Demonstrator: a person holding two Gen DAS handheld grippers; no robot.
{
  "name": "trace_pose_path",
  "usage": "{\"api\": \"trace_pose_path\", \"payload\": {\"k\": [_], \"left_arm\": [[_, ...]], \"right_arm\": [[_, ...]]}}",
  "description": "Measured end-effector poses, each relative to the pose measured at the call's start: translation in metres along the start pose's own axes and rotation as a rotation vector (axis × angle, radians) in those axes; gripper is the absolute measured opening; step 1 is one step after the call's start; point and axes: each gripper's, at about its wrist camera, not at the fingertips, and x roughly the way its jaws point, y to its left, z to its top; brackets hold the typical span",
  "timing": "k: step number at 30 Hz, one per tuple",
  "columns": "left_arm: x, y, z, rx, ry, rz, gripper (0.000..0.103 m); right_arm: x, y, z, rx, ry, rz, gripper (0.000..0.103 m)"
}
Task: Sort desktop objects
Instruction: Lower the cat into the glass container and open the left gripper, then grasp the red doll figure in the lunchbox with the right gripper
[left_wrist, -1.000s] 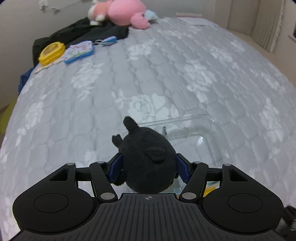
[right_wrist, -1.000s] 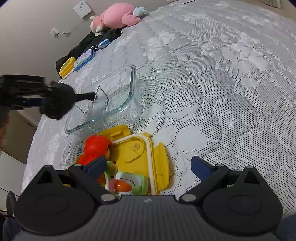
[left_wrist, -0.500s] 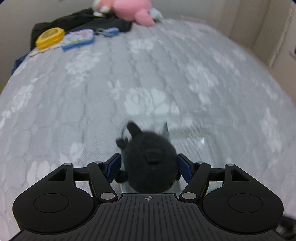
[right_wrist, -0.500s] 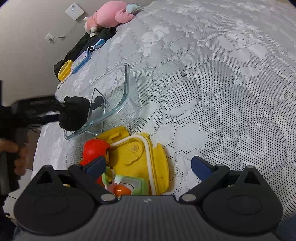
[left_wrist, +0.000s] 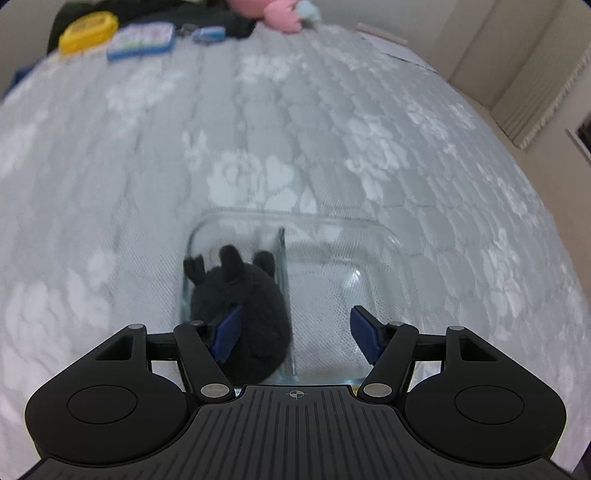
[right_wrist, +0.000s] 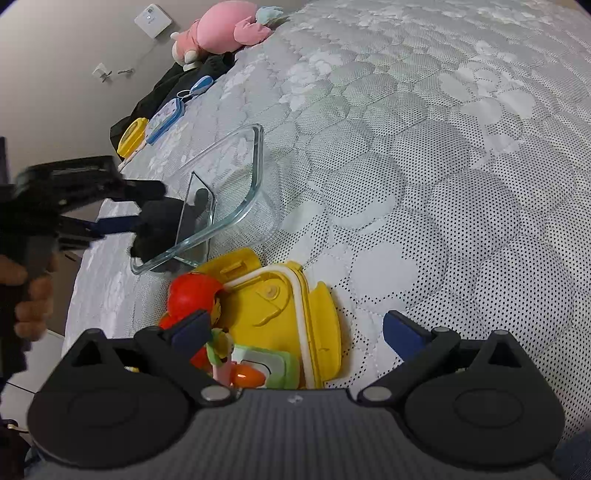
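From my left wrist, the left gripper (left_wrist: 295, 325) points steeply down into the clear glass container (left_wrist: 373, 229) on the quilted, flower-patterned bed (left_wrist: 332, 129). The black plush toy (left_wrist: 240, 295), soft, rounded and fuzzy with small ears pointing away from me, sits in the left-hand compartment against the thin glass divider (left_wrist: 282, 258). It lies left of my centre line. My left pad is just at its flank, my right pad hangs over the empty right compartment, and the jaws straddle the divider. They stand wide and are closing a little, but they do not pinch the plush. I judge the toy delivered, so the coming move is a lift straight back out without catching that hard divider edge. From my right wrist, the right gripper (right_wrist: 297, 328) hangs wide apart and holds nothing. It is low over a glossy yellow plastic lid (right_wrist: 317, 317) with a white seal. A small hard figure with a red cap (right_wrist: 192, 295) is just beside the lid, under my left pad. That figure lies nearer my right hand than my left, left of its centre, so I judge a small shift leftward would bracket it.
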Motion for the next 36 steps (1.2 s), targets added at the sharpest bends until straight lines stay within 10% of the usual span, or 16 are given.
{"api": "trace_pose_path", "payload": {"k": [5,12,19,27,32,36], "left_arm": [[0.006,-0.002,-0.003,0.020,-0.011,-0.016,0.081],[-0.028,0.016,-0.011,-0.075,-0.087,-0.072,0.070],[-0.071,0.040,-0.086,-0.107,-0.080,-0.038,0.078],[-0.071,0.037,-0.152,-0.054,-0.043,-0.105,0.087],[-0.065,0.034,-0.163,0.007,-0.028,-0.160,0.093],[-0.062,0.031,-0.166,0.039,-0.016,-0.168,0.094]], "right_arm": [[0.002,0.000,0.001,-0.004,0.006,0.005,0.102],[0.002,-0.001,0.000,0.000,0.002,0.001,0.102],[-0.001,0.005,-0.002,-0.043,-0.024,-0.005,0.102],[-0.048,0.044,-0.022,-0.265,-0.283,-0.101,0.093],[-0.041,0.076,-0.024,-0.376,-0.165,-0.099,0.067],[-0.018,0.108,-0.020,-0.431,-0.056,-0.103,0.066]]}}
